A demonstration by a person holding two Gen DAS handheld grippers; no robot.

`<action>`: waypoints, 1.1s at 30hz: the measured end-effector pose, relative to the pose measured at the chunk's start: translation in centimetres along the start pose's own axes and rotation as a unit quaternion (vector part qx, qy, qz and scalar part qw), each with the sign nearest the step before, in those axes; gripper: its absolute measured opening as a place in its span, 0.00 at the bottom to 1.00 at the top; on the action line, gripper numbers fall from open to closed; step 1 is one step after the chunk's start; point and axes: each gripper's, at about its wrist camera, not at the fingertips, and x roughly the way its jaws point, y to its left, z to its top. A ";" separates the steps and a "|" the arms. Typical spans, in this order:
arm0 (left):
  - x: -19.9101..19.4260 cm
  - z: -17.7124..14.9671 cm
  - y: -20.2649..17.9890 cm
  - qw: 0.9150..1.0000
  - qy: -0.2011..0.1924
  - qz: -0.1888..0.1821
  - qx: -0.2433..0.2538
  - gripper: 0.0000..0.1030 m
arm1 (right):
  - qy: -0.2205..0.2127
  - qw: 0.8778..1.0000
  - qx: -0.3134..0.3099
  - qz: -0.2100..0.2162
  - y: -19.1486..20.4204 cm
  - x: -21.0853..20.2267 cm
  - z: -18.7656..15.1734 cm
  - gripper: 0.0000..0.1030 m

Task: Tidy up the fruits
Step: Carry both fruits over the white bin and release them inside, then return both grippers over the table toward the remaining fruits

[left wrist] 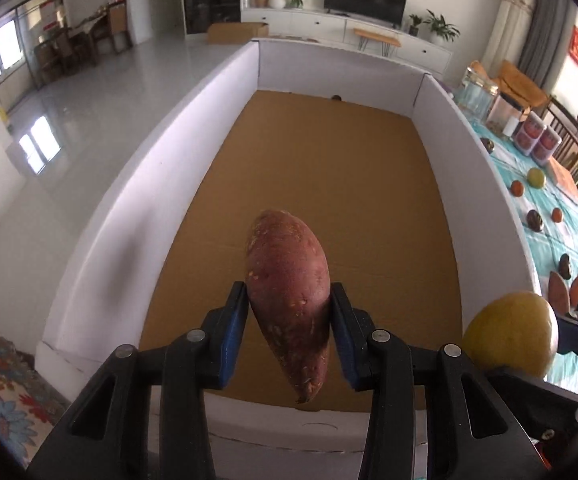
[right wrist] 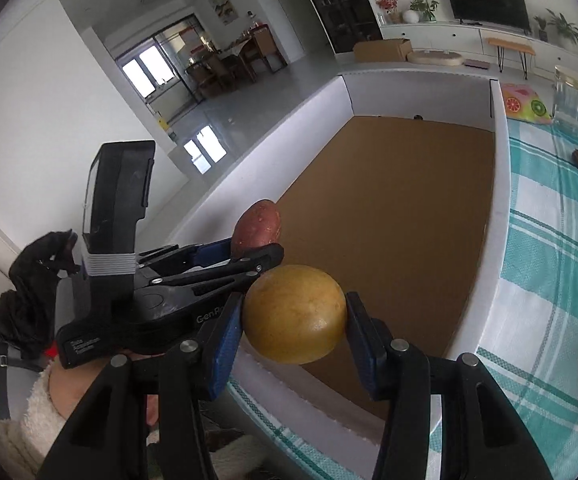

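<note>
I hold both grippers tilted downward over the near end of a big white-walled box with a brown cardboard floor. My left gripper points into the box, its blue pads pressed against the sides of a reddish sweet potato, which hangs lengthwise between them with its pointed end toward me and its blunt end out over the cardboard. My right gripper sits just to the right of the left one, at much the same slant, and clamps a round yellow fruit across its middle; both sets of jaws are only partly apart, as far as their loads allow.

The left wrist view shows the yellow fruit at its right edge, just above the box's right wall, and beyond that wall a teal checked tablecloth with more produce scattered on it: small orange and dark pieces, a green-yellow fruit, two more reddish tubers, plus jars at the far end.

The right wrist view shows instead the left gripper from the side, its camera housing strapped on top, a fleecy white sleeve beneath it, and the sweet potato's blunt end poking above the fingers.
</note>
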 end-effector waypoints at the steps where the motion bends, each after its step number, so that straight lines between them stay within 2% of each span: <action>1: -0.2 -0.1 -0.2 1.000 -0.006 0.001 0.001 0.45 | 0.002 1.000 -0.004 -0.014 -0.2 0.4 0.1 0.49; 2: -0.4 0.0 -0.5 1.000 -0.012 0.003 0.004 0.49 | 0.001 1.000 -0.004 -0.026 -0.6 0.6 0.2 0.49; 3: -0.6 0.1 -0.8 1.000 -0.019 0.006 0.007 0.58 | -0.007 0.999 -0.002 -0.035 -0.8 0.3 0.4 0.54; 4: -0.9 0.3 -1.0 1.000 -0.028 0.008 0.010 0.63 | -0.017 0.999 0.002 -0.041 -1.4 -0.4 0.5 0.60; 8: -1.9 1.1 -3.5 0.998 -0.063 -0.009 0.028 0.65 | -0.093 0.993 0.037 -0.067 -4.3 -5.4 0.6 0.62; 10: -2.9 1.3 -5.7 0.995 -0.084 -0.038 0.041 0.72 | -0.135 0.984 0.070 -0.094 -7.1 -8.6 -0.2 0.78; 11: -3.6 1.2 -6.9 0.993 -0.097 -0.053 0.050 0.73 | -0.155 0.977 0.092 -0.111 -9.1 -10.1 -1.0 0.82; 12: -4.2 1.2 -8.1 0.990 -0.110 -0.069 0.060 0.75 | -0.174 0.969 0.116 -0.131 -11.0 -11.7 -1.9 0.85; 14: -5.3 0.7 -10.5 0.982 -0.137 -0.098 0.088 0.81 | -0.201 0.947 0.164 -0.188 -15.4 -14.6 -4.8 0.85; 17: -5.4 0.4 -14.2 0.971 -0.164 -0.109 0.135 0.86 | -0.200 0.909 0.228 -0.287 -22.0 -18.0 -9.7 0.85; 20: -3.7 0.3 -17.4 0.968 -0.160 -0.084 0.176 0.87 | -0.183 0.871 0.271 -0.367 -26.8 -20.8 -14.8 0.85; 23: -1.7 0.2 -19.2 0.970 -0.128 -0.063 0.195 0.87 | -0.167 0.848 0.309 -0.396 -30.1 -22.3 -18.3 0.85; 26: -1.9 -0.8 -19.4 0.969 -0.125 -0.039 0.210 0.86 | -0.169 0.839 0.340 -0.390 -31.3 -22.9 -20.3 0.85; 28: -2.4 -1.4 -19.0 0.967 -0.132 -0.028 0.215 0.87 | -0.163 0.839 0.337 -0.395 -31.0 -22.9 -20.7 0.85; 33: -2.8 -2.0 -17.7 0.971 -0.126 -0.021 0.204 0.87 | -0.125 0.845 0.318 -0.411 -30.5 -20.7 -20.5 0.85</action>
